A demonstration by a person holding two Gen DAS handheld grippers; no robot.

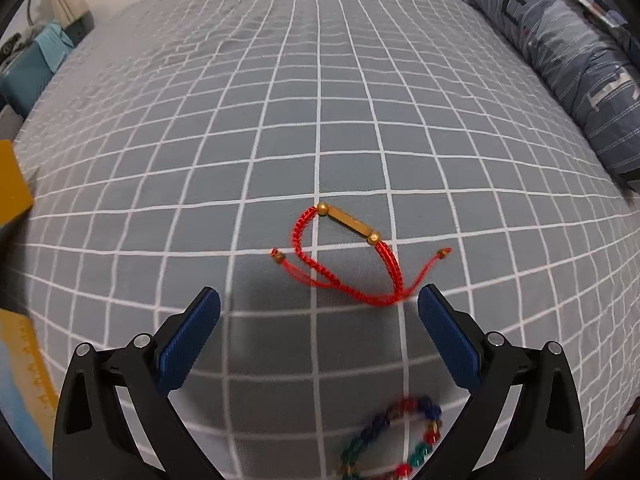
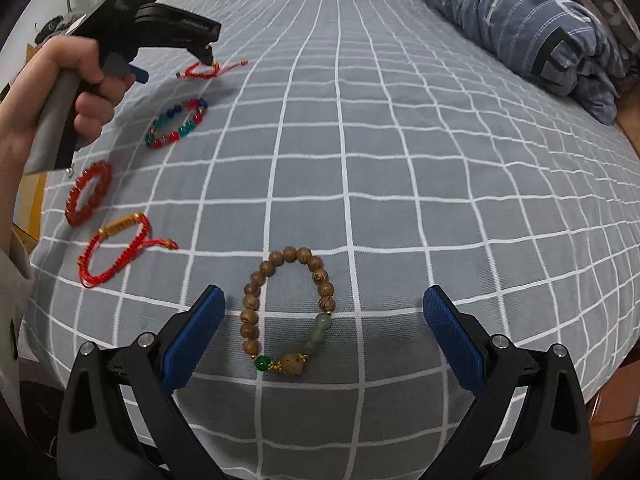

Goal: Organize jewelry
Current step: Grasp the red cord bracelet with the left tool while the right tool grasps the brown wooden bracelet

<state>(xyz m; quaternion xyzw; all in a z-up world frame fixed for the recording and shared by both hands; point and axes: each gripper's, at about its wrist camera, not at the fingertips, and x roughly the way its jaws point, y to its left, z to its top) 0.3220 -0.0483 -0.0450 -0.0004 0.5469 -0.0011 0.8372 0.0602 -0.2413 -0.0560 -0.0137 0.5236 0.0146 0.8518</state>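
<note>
Step in hand: the jewelry lies spread on the checked bedsheet [image 2: 400,160]; judging by the row of four bracelets on the left, this looks like lining pieces up, with one not yet in the row.
Left gripper [image 1: 319,304]: jaws wide, empty, hovering just above the far red cord bracelet [image 1: 344,256], whose knot lies close to the right finger.
Right gripper [image 2: 324,305]: jaws wide, holding nothing, straddling the wooden bead bracelet [image 2: 288,312] from above.
Row on the left: multicolored bead bracelet [image 2: 178,124], red bead bracelet [image 2: 88,192], near red cord bracelet [image 2: 116,252], well apart from each other.
Next move: probably lower the right gripper, close on one strand of the wooden beads, and carry it toward the row.
Care needed: round beads may roll out of the pads.
</note>
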